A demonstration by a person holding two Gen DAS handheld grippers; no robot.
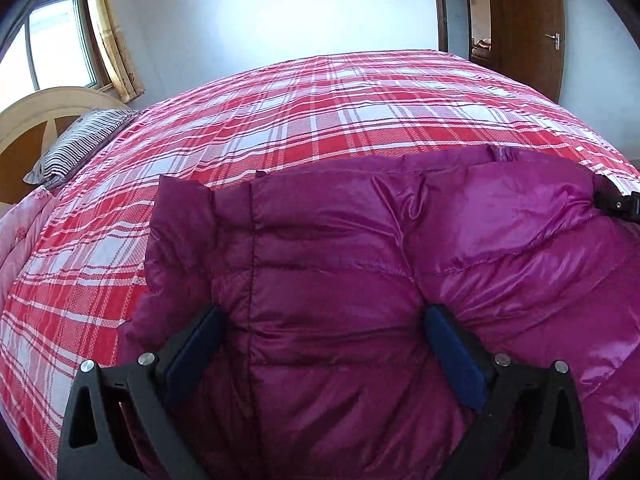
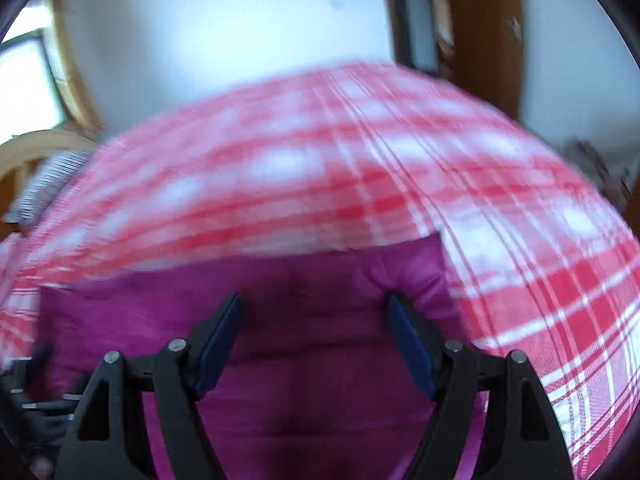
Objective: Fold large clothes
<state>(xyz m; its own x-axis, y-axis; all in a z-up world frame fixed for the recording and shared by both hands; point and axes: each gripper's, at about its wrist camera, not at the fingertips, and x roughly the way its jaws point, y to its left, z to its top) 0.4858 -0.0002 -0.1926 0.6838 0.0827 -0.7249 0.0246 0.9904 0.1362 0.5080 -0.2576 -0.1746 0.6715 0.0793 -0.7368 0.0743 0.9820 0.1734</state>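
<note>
jacket: my purple puffer jacket lies flat on the red plaid bedspread | left gripper: jaws spread wide over jacket, gripping nothing | right gripper: jaws apart above jacket's right part, empty, view blurred | striped pillow: well left of jacket

Down jacket: glossy magenta quilted shell, slick sheen, puffy. Bed sheet: matt woven cloth, red-white plaid. Pillow: striped cloth. Headboard: smooth pale wood. Door: dark polished wood. Left tool: matt black plastic, blue pads, metal pins.
</note>
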